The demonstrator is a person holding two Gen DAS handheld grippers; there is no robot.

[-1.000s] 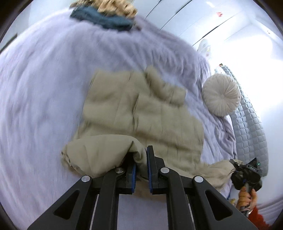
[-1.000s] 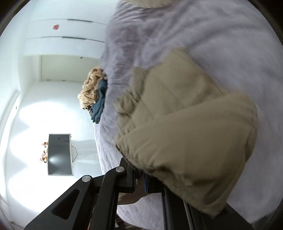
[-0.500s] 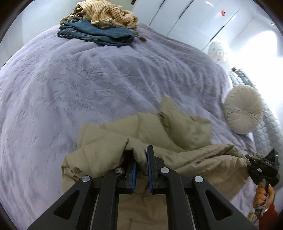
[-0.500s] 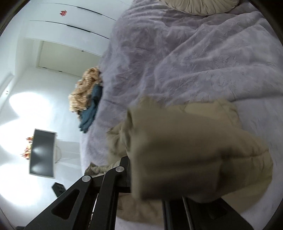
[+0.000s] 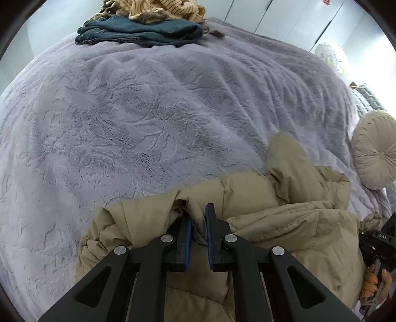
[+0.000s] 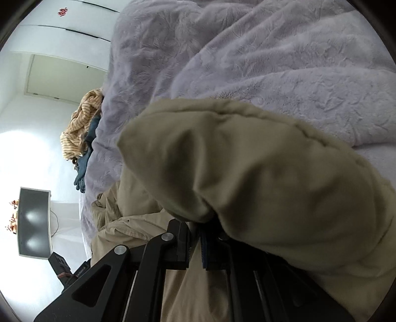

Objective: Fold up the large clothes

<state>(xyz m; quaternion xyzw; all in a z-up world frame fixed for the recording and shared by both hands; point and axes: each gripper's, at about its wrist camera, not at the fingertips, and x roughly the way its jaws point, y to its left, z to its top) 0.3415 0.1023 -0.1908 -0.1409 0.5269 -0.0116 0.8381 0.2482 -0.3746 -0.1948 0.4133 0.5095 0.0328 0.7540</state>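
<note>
**Both grippers pinched on the padded jacket at the bed's near edge**

While the left gripper (image 5: 198, 223) points steeply down, its blue-lined jaws stand nearly together with a ridge of the beige padded jacket (image 5: 284, 205) pinched between them. The jacket lies bunched directly under and ahead of this tool, spreading to its right, where a puffed sleeve or collar rises just beyond the jaws. At the far right edge of the left wrist view sits the right gripper (image 5: 378, 237), with a hand (image 5: 373, 280) wrapped around its handle.

From the right wrist view, the right gripper (image 6: 195, 237) is also closed tight on the jacket (image 6: 259, 173). A thick fold of the cloth billows up over its right finger and hides most of what lies ahead. The left gripper's black body (image 6: 66, 270) shows low to the left.

Beyond the jacket stretches the lilac plush bedspread (image 5: 136, 119), bare ahead of the left tool. A round pleated cushion (image 5: 376, 151) rests off to the right. At the far end of the bed, folded blue jeans (image 5: 138, 33) lie under a striped tan garment (image 5: 160, 8), well apart from the jacket. Past the bed stand white wardrobe doors (image 6: 64, 32) and a dark screen (image 6: 34, 223).
</note>
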